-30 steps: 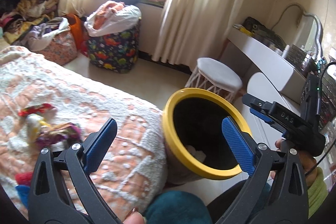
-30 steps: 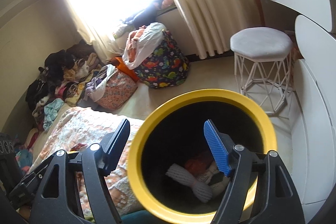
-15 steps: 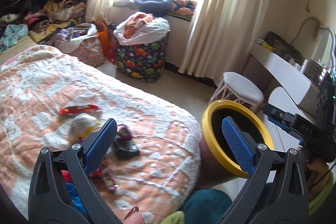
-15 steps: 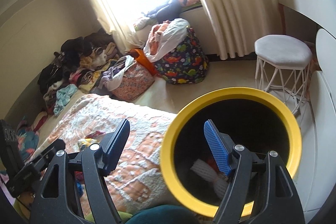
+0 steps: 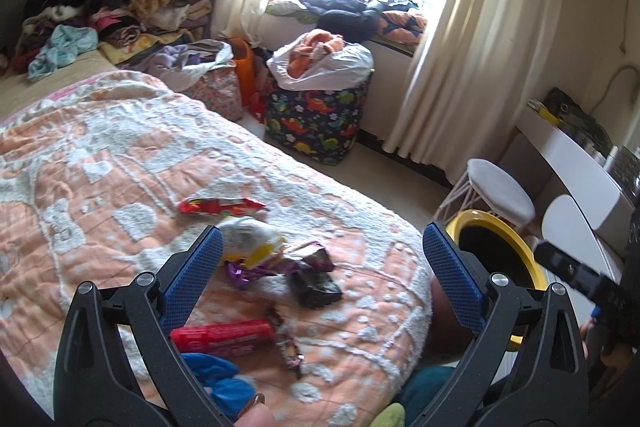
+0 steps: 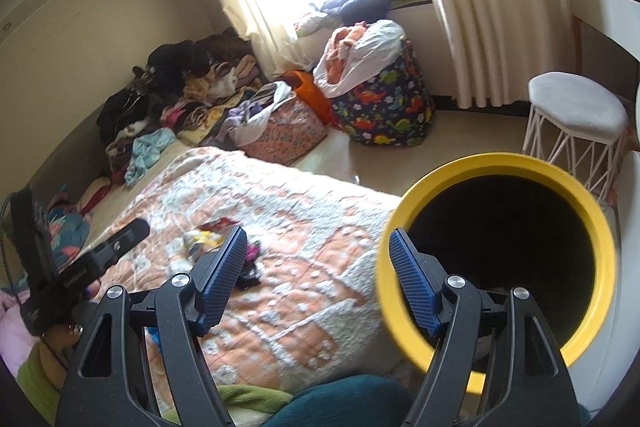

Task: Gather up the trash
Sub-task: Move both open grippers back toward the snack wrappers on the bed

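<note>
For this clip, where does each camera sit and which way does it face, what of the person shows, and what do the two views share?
Left wrist: sits on the left gripper, looking down over the bedspread at wrappers; its open fingers and a fingertip show, with the other gripper at far right.
Right wrist: sits on the right gripper, facing the bed edge and yellow-rimmed bin; its open fingers show, with the other gripper at left.
Shared: bedspread, wrappers, bin, dinosaur-print bag, white stool, curtains.

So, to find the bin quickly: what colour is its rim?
Yellow, around a black inside; the bin's rim shows best in the right wrist view.
</note>
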The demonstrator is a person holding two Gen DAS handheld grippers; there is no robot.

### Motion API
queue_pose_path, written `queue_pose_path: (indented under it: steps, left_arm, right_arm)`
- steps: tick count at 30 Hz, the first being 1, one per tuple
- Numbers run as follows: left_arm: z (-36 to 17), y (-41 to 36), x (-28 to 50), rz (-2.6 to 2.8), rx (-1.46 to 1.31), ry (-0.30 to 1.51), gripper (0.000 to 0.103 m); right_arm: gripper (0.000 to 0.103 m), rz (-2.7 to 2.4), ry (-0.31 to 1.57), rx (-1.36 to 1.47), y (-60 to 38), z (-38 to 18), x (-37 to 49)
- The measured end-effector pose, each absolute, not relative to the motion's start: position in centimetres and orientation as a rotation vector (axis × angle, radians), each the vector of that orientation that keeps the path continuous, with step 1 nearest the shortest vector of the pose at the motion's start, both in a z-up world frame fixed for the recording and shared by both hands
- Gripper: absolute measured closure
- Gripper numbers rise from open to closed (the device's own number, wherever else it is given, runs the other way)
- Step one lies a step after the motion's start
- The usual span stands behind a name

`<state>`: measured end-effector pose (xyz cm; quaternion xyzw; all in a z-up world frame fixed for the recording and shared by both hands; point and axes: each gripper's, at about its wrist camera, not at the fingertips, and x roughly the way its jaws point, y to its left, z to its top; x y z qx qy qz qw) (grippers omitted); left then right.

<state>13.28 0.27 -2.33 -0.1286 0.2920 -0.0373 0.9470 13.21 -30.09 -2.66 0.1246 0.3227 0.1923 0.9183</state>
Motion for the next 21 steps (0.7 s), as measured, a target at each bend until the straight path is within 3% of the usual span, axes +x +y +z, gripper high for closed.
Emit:
queue_pose_path:
  steps: [21]
  left_arm:
    - [-3.3, 6.7, 13.3, 0.058, -0.35, 0.612, 0.011]
  right_arm:
    - [0.034, 0.655, 0.818, 0.05, -17.7, -6.6, 10.3]
